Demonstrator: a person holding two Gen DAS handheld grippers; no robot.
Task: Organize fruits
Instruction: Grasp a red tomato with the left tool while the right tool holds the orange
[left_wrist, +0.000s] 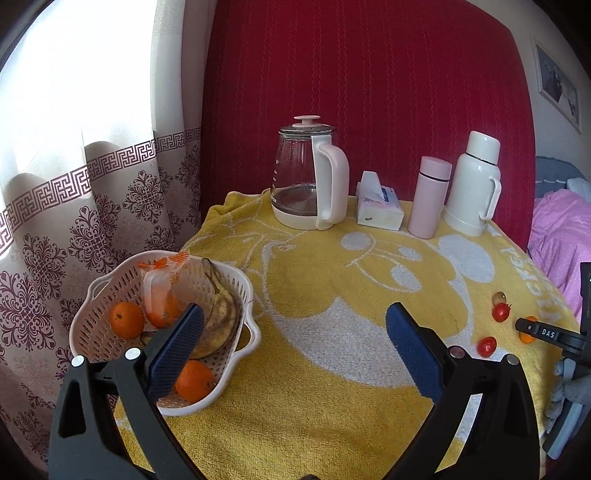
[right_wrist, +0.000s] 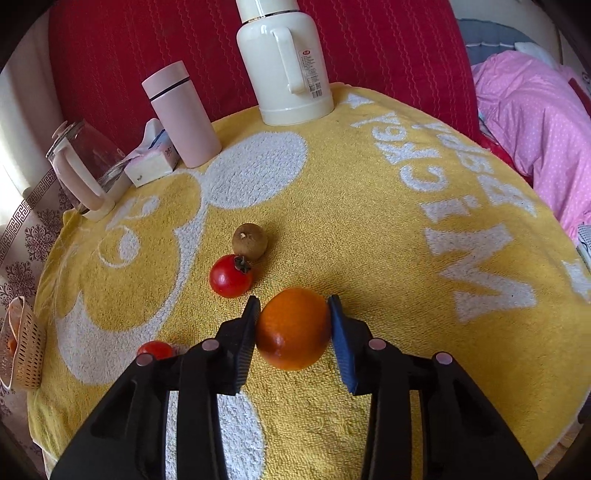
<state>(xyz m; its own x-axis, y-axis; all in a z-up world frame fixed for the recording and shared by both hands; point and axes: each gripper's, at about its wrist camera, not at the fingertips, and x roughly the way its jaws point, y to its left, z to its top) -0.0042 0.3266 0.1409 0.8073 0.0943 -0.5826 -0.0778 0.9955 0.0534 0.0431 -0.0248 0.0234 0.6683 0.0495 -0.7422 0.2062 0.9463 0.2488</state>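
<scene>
Right gripper (right_wrist: 293, 326) jaws clamped on orange (right_wrist: 293, 328) resting on yellow towel (right_wrist: 369, 229) over table. Red tomato (right_wrist: 231, 276) just beyond, brown longan (right_wrist: 250, 240) behind it (touching). Left gripper (left_wrist: 295, 347) jaws wide apart, empty, beside white basket (left_wrist: 92, 321) holding oranges, banana (left_wrist: 221, 317).

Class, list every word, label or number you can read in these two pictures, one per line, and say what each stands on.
"DAS": on the black body of the right gripper, seen from the left wrist.
White woven lettering on the yellow towel: only partly legible, perhaps "MICKEY"; not sure.
Label on the white thermos: too small to read.
Print on the tissue pack: blurred.
Marks on the glass kettle: too small.
</scene>
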